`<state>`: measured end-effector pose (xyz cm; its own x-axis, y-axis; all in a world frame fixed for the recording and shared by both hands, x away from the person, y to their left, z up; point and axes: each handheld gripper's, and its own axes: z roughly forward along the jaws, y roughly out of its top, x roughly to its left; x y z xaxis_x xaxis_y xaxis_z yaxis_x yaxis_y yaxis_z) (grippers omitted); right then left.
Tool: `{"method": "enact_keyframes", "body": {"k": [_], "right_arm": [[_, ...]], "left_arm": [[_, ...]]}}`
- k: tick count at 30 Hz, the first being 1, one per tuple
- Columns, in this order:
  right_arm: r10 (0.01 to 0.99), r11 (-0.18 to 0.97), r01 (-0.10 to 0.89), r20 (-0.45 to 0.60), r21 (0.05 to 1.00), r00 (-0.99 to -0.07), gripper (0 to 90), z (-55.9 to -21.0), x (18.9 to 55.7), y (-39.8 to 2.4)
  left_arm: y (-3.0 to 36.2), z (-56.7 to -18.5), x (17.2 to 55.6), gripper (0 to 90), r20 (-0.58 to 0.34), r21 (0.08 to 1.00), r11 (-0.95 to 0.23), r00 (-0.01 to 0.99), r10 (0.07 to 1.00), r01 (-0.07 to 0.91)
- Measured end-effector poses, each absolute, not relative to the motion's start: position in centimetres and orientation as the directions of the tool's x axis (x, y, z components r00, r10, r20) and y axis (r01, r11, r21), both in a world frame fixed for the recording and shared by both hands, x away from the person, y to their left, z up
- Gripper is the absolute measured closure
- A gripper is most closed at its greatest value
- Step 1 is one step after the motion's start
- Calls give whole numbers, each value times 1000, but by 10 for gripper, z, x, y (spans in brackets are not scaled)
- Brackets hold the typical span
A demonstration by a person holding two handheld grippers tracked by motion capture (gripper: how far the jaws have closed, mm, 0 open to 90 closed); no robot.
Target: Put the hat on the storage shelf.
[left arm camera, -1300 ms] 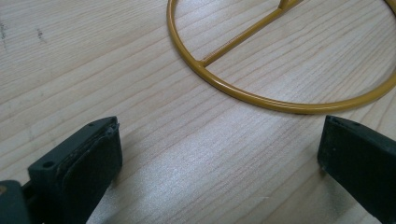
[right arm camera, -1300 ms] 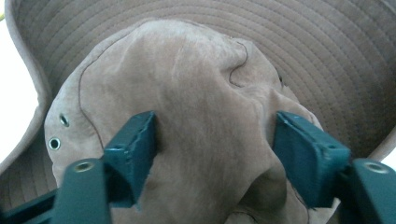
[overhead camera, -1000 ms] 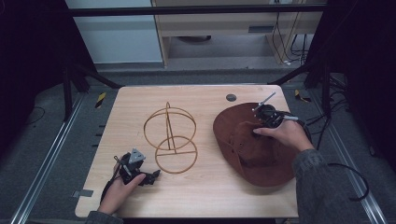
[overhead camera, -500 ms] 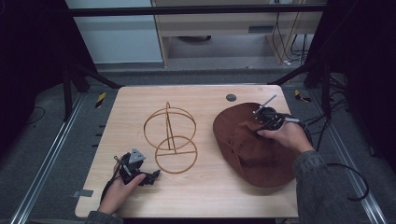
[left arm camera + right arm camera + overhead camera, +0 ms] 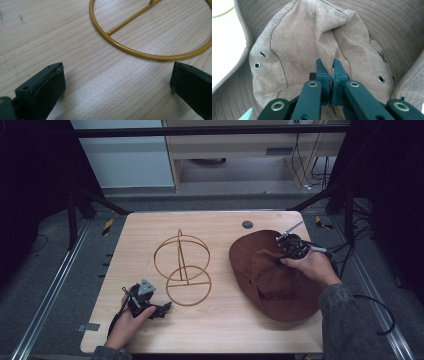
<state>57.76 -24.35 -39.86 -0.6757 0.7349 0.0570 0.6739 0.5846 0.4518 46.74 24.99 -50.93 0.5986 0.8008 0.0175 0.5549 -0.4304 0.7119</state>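
Clearly, the hat (image 5: 272, 275) is laid on the right part of the table (image 5: 220, 330), crown up and brim spread, and a fold of its crown (image 5: 312, 47) is pinched between the closed jaws of the right gripper (image 5: 329, 65) (eyelets are seen on both sides of the pinch). Left of the hat, apart from it, a wire stand (image 5: 182, 265) is set mid-table. Just beside its base ring (image 5: 150, 53), the left gripper (image 5: 117, 82) is held low with jaws wide, nothing between them.
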Motion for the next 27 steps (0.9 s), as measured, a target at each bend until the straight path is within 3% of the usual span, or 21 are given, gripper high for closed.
{"method": "enact_keyframes", "body": {"k": [13, 27], "right_arm": [[725, 549, 641, 76, 537, -684, 877, -373, 560, -246], [692, 482, 518, 55, 707, -720, 878, -293, 518, -245]], "left_arm": [[250, -509, 467, 0, 17, 712, -431, 599, 801, 555], [250, -509, 467, 0, 17, 712, -429, 597, 802, 556]]}}
